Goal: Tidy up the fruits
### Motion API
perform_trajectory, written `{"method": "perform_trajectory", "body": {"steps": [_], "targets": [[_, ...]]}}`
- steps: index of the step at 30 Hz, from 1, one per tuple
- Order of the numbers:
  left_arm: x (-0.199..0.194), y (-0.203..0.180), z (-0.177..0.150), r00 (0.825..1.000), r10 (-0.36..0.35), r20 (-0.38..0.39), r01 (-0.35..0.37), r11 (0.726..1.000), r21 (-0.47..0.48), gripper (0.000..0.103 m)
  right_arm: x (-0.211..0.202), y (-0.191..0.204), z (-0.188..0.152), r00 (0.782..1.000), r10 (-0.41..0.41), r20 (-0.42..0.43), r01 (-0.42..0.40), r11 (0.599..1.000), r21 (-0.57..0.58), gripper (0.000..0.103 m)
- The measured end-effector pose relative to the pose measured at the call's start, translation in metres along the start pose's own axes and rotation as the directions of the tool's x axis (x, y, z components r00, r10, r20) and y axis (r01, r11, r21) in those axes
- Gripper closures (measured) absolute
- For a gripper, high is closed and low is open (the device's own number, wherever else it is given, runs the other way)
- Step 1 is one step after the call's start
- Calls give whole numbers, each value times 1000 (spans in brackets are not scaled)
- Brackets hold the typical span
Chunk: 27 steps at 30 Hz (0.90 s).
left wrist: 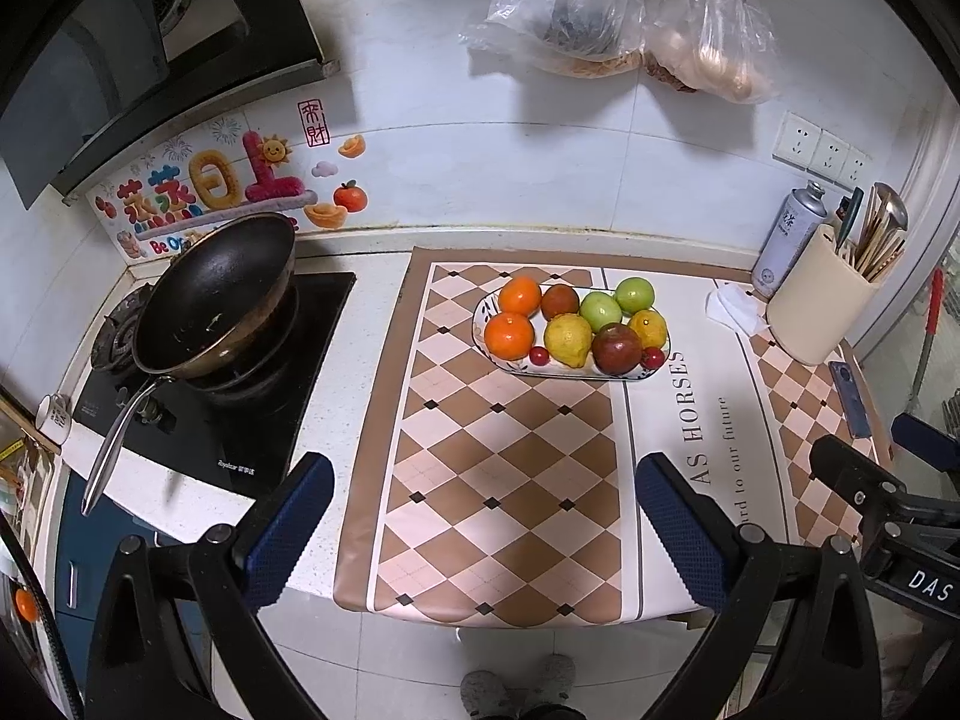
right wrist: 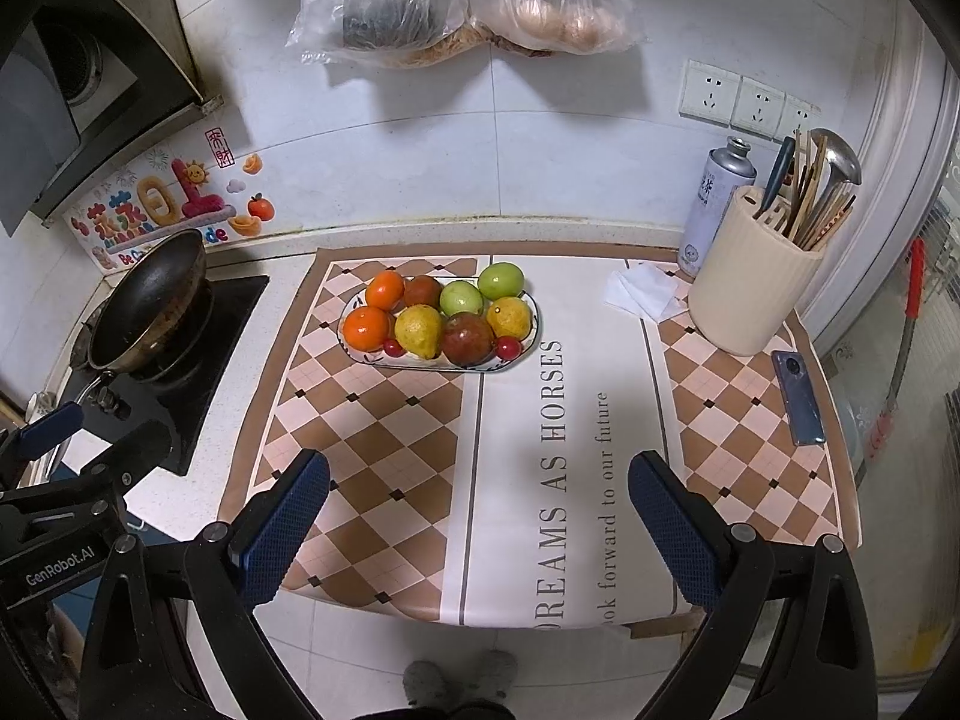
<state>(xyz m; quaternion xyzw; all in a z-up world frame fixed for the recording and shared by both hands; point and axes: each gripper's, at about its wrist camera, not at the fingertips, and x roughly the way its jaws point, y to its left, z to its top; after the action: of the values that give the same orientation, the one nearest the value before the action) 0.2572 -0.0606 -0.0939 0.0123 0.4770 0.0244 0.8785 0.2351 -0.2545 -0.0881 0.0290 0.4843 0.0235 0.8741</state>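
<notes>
Nearest in, both tools hung back off the counter's front edge. The left gripper [left wrist: 483,516] had its blue, dimple-textured pads spread wide with nothing between them, and the right gripper [right wrist: 480,516] matched it: fingers apart, empty. Under them ran the mat [right wrist: 372,420], smooth and glossy, checkered in tan and pink diamonds with a white lettered band.

Further on sat the plate [right wrist: 354,354], a shallow oval dish with its long axis running left to right across the counter. It lay straight ahead of both sets of fingers, well apart from them; from the right wrist view it sat a little left of centre, from the left wrist view a little right, so neither arm looked clearly nearer. That plate was packed: two oranges [right wrist: 367,327] on the left, a yellow pear [right wrist: 418,330] in front, a dark red apple [right wrist: 468,339] beside it, two green apples [right wrist: 461,297] behind, and small glossy red tomatoes [right wrist: 509,348] at the rim. All round, smooth-skinned, likely to roll.

Beyond, a ribbed cream utensil holder [right wrist: 744,300] stood right, a black wok [right wrist: 150,294] left.
</notes>
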Motion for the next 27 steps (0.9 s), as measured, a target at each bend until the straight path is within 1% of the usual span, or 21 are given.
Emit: {"method": "perform_trajectory", "body": {"steps": [27], "targets": [[-1, -1, 0, 1000, -20, 8, 20, 1000, 0, 0, 0, 1, -3, 1000, 3, 2, -3, 1000, -2, 1]]}}
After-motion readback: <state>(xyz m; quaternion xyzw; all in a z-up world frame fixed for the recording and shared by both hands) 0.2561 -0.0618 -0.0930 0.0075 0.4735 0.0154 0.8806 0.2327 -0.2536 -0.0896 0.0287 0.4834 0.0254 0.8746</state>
